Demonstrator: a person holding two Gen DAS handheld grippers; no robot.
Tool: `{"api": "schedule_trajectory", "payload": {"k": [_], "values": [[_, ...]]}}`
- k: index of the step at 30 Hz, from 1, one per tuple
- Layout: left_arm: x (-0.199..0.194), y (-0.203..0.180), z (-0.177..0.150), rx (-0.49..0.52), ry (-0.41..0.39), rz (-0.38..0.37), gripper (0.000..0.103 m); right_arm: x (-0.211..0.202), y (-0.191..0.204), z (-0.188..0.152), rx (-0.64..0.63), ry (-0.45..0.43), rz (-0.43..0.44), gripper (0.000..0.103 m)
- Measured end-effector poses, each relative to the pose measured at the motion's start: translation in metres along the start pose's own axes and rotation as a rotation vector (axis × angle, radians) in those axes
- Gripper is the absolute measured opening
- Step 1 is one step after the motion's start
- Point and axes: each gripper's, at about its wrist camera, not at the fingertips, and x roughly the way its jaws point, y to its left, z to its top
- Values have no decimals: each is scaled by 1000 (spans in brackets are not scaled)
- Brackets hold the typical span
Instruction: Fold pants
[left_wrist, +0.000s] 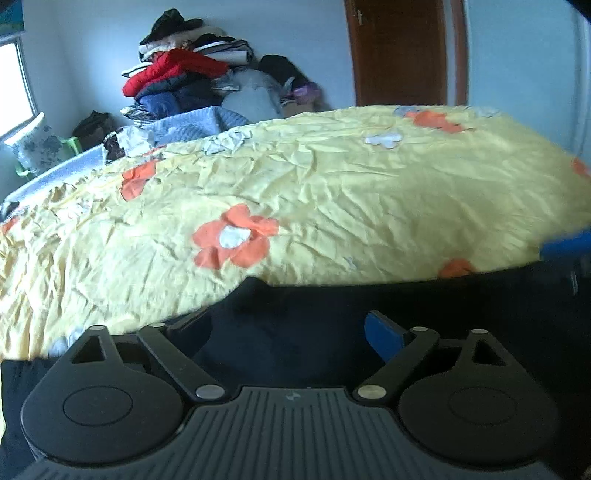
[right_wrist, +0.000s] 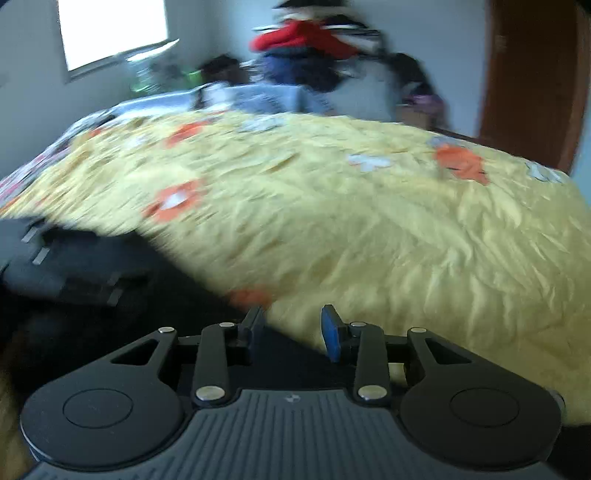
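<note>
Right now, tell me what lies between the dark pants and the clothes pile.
Left wrist view: wrinkled yellow flowered bedspread spans from the dark pants to a blue quilt before the clothes pile.

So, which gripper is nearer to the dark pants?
Left. The left gripper hangs squarely over the pants; the right gripper sits at their edge, one finger over the yellow bedcover.

Parted tongs (right_wrist: 291, 326) over dark pants (right_wrist: 207, 295) on yellow bedspread (right_wrist: 369, 221).
</note>
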Motion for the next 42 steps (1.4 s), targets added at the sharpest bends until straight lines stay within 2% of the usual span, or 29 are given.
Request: {"api": "schedule_trajectory", "payload": {"k": [2, 3, 5, 7, 8, 10, 12, 14, 17, 20, 21, 23, 25, 26, 27, 29, 31, 35, 38, 42], "values": [[-3, -4, -5, -8, 13, -38, 97, 1, 12, -12, -87, 96, 61, 37], [0, -9, -7, -3, 27, -52, 97, 9, 18, -17, -122, 145, 54, 37], [15, -25, -9, 29, 55, -42, 98, 17, 17, -20, -109, 118, 44, 42], [23, -34, -7, 24, 8, -8, 101, 28, 7, -10, -24, 69, 22, 42], [25, -36, -5, 26, 6, 10, 99, 33, 4, -7, 3, 41, 10, 42], [18, -33, 0, 9, 9, 17, 94, 32, -4, -7, 82, 2, -32, 42], [-1, -23, -3, -13, -46, 10, 96, 11, -16, -13, 142, -76, -59, 48], [-21, -14, -9, -33, -86, 18, 98, -21, -33, -32, 235, -149, -78, 72], [-42, -5, -24, -70, -102, 20, 99, -79, -72, -84, 461, -240, -111, 74], [-47, -5, -36, -92, -80, 16, 99, -121, -115, -153, 719, -266, -46, 80], [-48, -6, -38, -93, -69, 14, 99, -128, -128, -172, 763, -264, -72, 76], [-53, -8, -42, -84, -72, 9, 98, -158, -143, -200, 885, -378, -173, 78], [-64, -9, -45, -79, -99, 12, 99, -194, -142, -215, 994, -509, -392, 80], [-68, -9, -48, -78, -109, 9, 99, -204, -140, -220, 1004, -542, -441, 80], [-72, -8, -50, -75, -116, 4, 99, -209, -142, -224, 1018, -555, -397, 80], [-75, -9, -54, -72, -112, 9, 99, -202, -148, -230, 1084, -509, -250, 80], [-75, -9, -57, -80, -97, 16, 99, -189, -151, -236, 1149, -467, -167, 79], [-81, -6, -60, -76, -91, 18, 99, -180, -153, -233, 1170, -468, -174, 78], [-84, -5, -60, -84, -95, 20, 99, -174, -160, -230, 1150, -503, -178, 78], [-86, -3, -62, -93, -79, 4, 99, -160, -169, -220, 1094, -540, -255, 76]]}}
